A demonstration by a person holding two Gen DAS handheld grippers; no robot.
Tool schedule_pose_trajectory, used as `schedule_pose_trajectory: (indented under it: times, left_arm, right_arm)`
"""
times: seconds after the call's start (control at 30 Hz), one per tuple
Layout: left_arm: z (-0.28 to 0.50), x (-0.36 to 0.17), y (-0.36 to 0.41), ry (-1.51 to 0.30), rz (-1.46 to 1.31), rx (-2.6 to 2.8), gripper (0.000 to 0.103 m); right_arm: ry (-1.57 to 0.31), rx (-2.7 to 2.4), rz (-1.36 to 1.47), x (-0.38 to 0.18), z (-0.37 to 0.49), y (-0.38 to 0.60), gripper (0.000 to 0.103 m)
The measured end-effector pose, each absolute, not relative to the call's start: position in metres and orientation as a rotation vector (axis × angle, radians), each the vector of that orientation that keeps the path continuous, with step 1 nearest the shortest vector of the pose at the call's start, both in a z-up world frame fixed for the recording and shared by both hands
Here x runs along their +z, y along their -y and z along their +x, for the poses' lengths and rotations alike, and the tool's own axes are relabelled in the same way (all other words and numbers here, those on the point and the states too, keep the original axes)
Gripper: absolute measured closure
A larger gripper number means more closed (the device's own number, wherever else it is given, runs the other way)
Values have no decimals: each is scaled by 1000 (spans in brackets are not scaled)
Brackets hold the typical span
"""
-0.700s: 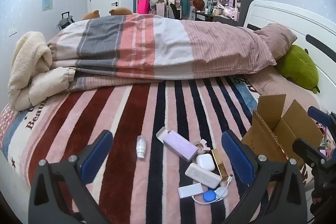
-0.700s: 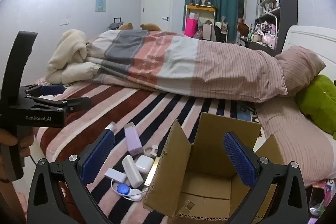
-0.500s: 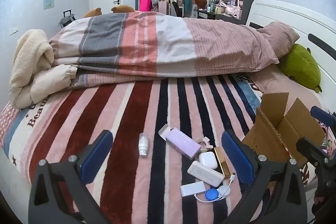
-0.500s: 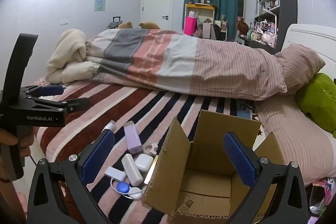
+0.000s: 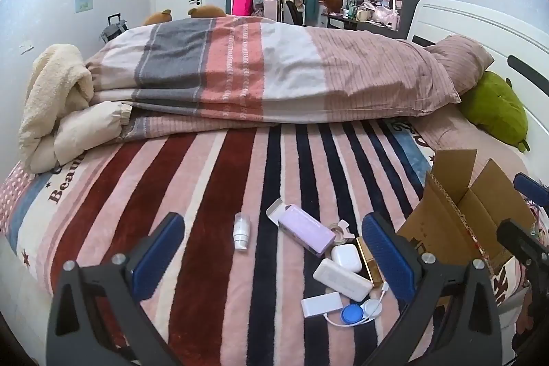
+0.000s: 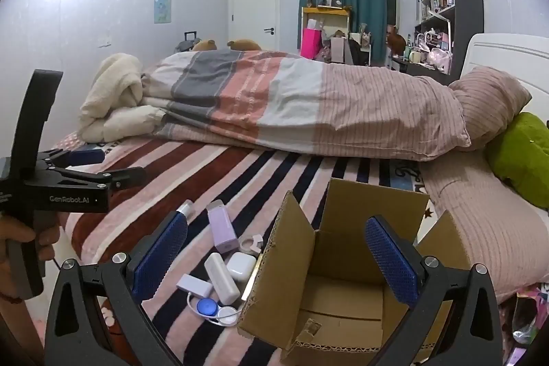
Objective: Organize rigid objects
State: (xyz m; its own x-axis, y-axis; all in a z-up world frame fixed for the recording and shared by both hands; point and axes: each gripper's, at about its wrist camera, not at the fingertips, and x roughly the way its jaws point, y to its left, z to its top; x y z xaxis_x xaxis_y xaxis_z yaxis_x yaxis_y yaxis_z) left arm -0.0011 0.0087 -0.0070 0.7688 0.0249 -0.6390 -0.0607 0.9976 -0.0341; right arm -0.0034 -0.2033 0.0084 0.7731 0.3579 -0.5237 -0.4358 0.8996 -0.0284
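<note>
Small items lie on the striped blanket (image 5: 206,187): a small clear bottle (image 5: 241,231), a lilac box (image 5: 305,229), a white earbud case (image 5: 346,257), a long white case (image 5: 342,279), a flat white adapter (image 5: 322,304), a blue and white contact lens case (image 5: 358,313), a gold box (image 5: 369,259) and a tape roll (image 5: 338,228). An open empty cardboard box (image 6: 343,290) stands right of them. My left gripper (image 5: 274,256) is open above the items. My right gripper (image 6: 276,259) is open over the cardboard box. The lilac box (image 6: 222,230) also shows in the right wrist view.
A folded striped duvet (image 5: 274,78) lies across the back of the bed. A cream blanket (image 5: 58,105) is bundled at the left. A green plush (image 5: 494,108) and pink pillow (image 5: 459,60) lie by the white headboard (image 5: 480,30). The left gripper's body (image 6: 55,191) shows in the right wrist view.
The left wrist view has lifted a little, so the items sit lower and farther right between its fingers. The right gripper has barely moved. Both stay open.
</note>
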Motion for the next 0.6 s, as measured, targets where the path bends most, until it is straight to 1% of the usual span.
schedule_pose_trajectory:
  times: [0.6]
  left_arm:
    - [-9, -4, -8, -676, -58, 50, 1]
  right_arm:
    - [-530, 448, -131, 15, -12, 205, 0]
